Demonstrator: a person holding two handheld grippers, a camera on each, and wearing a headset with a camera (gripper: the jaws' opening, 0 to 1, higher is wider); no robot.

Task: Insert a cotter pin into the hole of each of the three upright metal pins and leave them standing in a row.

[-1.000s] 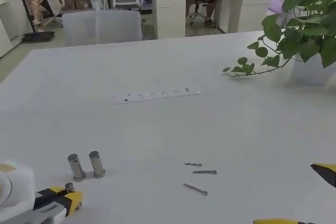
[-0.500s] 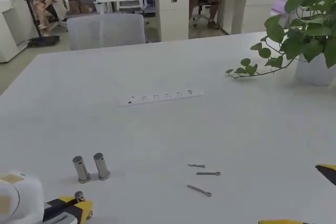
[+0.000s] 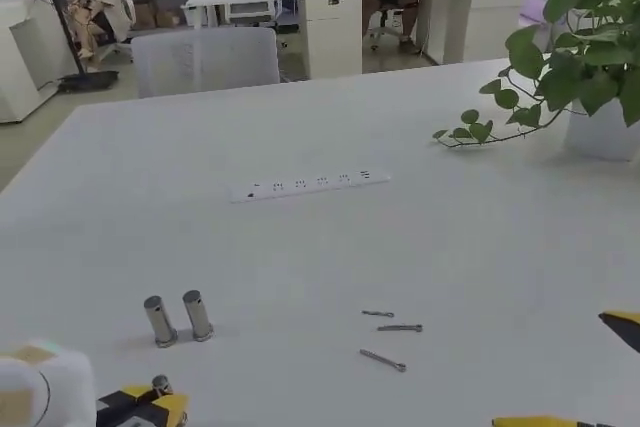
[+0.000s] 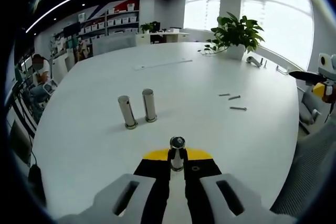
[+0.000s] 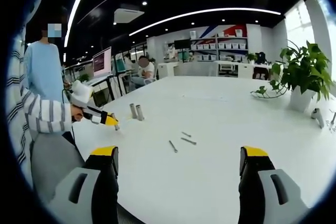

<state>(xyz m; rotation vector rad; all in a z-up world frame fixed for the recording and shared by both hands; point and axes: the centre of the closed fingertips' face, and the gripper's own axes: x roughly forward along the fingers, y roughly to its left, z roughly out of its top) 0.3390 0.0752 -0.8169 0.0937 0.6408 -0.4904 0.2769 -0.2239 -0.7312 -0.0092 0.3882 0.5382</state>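
L gripper (image 4: 177,162) jaws clamp 1 pin (image 4: 177,144), R gripper (image 5: 178,153) jaws wide apart, empty; 2 pins (image 3: 197,315) upright near bench (image 3: 320,247) front-left corner, 3 cotters (image 3: 399,328) loose, none inserted.

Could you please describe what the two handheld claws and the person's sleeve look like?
The two look alike: the left claw and the right claw each have black jaws with yellow tips, mounted on pale grey moulded bodies with slotted openings. In the right gripper view, the person's sleeve is white with dark stripes.
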